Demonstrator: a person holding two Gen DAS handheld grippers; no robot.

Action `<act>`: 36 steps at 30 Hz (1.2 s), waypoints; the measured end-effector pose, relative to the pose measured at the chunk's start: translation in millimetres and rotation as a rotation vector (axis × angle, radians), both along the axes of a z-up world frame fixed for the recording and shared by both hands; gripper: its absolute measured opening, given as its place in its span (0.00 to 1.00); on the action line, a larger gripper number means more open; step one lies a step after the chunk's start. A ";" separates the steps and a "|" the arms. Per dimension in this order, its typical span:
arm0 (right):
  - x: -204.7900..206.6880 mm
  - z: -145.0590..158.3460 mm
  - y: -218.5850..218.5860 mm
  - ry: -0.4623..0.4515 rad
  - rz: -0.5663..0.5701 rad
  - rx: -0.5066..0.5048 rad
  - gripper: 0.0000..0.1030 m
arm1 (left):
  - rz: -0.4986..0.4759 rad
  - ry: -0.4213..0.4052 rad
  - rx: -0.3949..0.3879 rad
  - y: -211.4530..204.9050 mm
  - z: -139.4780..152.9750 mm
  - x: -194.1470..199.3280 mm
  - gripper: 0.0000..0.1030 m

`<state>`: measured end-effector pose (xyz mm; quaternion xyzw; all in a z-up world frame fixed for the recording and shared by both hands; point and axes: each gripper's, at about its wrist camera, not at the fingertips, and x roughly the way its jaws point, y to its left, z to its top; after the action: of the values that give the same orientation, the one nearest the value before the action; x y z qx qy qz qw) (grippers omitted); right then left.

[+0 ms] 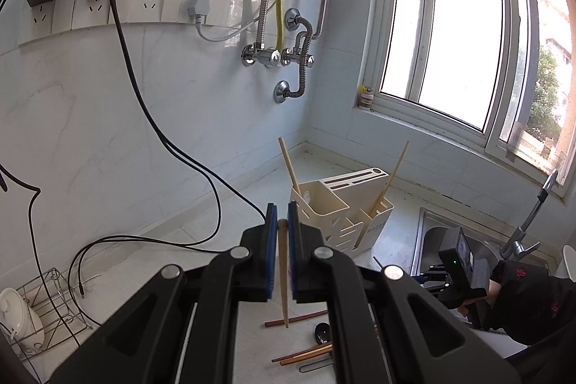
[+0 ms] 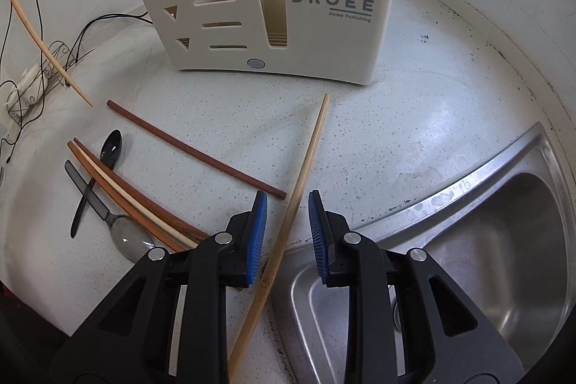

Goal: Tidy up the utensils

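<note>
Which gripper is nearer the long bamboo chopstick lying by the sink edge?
Right. The right gripper has its fingers either side of the bamboo chopstick, not yet pressing; the left gripper holds another chopstick higher up.

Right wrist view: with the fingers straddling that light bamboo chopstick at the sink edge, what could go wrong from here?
1. The light bamboo chopstick lies slanted across the steel sink rim; a nudge from the right gripper could tip it into the basin.
2. The left gripper pinches a pale wooden chopstick near its top end, so it may swing or slip before reaching the cream utensil holder.
</note>
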<state>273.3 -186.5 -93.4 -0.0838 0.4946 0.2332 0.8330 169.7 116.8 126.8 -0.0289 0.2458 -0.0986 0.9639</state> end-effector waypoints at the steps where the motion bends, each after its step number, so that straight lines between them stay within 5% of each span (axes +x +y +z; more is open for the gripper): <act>1: 0.4 -0.7 0.1 0.001 -0.004 -0.001 0.21 | 0.001 -0.001 0.002 0.0 -0.1 -0.2 0.05; 18: 3.5 -4.3 6.8 0.008 -0.021 -0.046 0.07 | 0.006 -0.018 -0.004 -1.2 6.7 -2.3 0.05; 27: 3.6 10.9 -14.9 -0.003 -0.069 0.068 0.05 | 0.001 -0.030 -0.005 -2.2 10.0 -1.9 0.05; 36: -9.4 75.8 -54.8 -0.162 -0.133 0.372 0.05 | -0.030 -0.060 -0.018 -10.7 21.3 -4.1 0.05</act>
<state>263.8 -241.3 -17.6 0.0860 0.3791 0.2576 0.8846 165.7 106.2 148.0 -0.0310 0.2162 -0.1161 0.9689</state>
